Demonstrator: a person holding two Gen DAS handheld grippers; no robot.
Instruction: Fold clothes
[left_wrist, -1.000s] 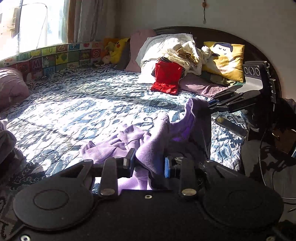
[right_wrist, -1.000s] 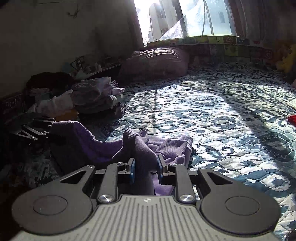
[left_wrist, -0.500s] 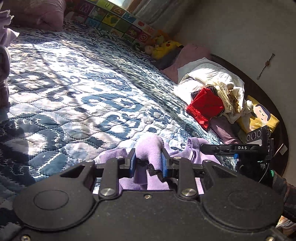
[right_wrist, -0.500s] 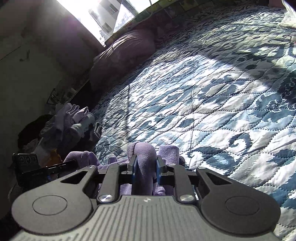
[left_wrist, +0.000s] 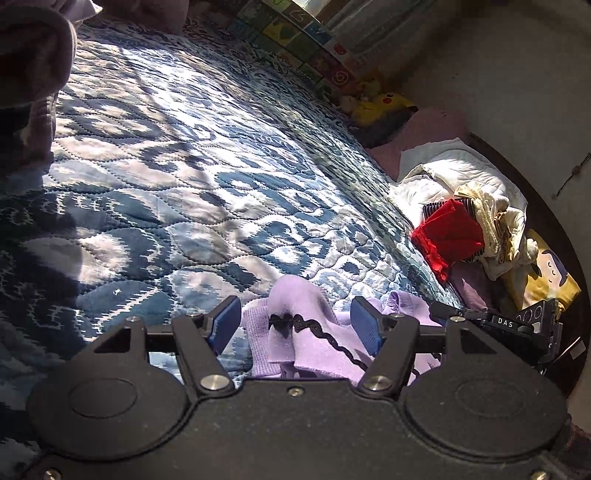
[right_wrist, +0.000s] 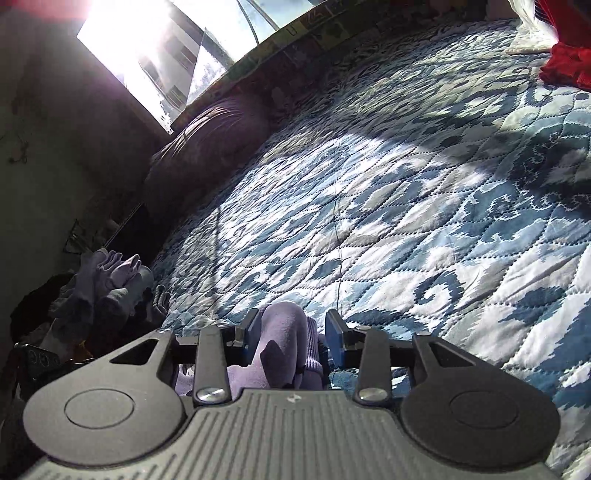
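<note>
Only the left view shows black trim (left_wrist: 325, 334) on the purple garment (left_wrist: 295, 306).

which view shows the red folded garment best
The left wrist view: the red folded garment lies whole on the pale laundry pile beside the blue patterned quilt. The right wrist view catches only a cropped red edge at the frame's top right corner.

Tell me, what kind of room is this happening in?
Most likely a bedroom in a home. A blue-and-white quilted bedspread covers a wide bed, pillows and a yellow plush toy sit by a curved dark headboard, and a sunny window is beside it.
</note>
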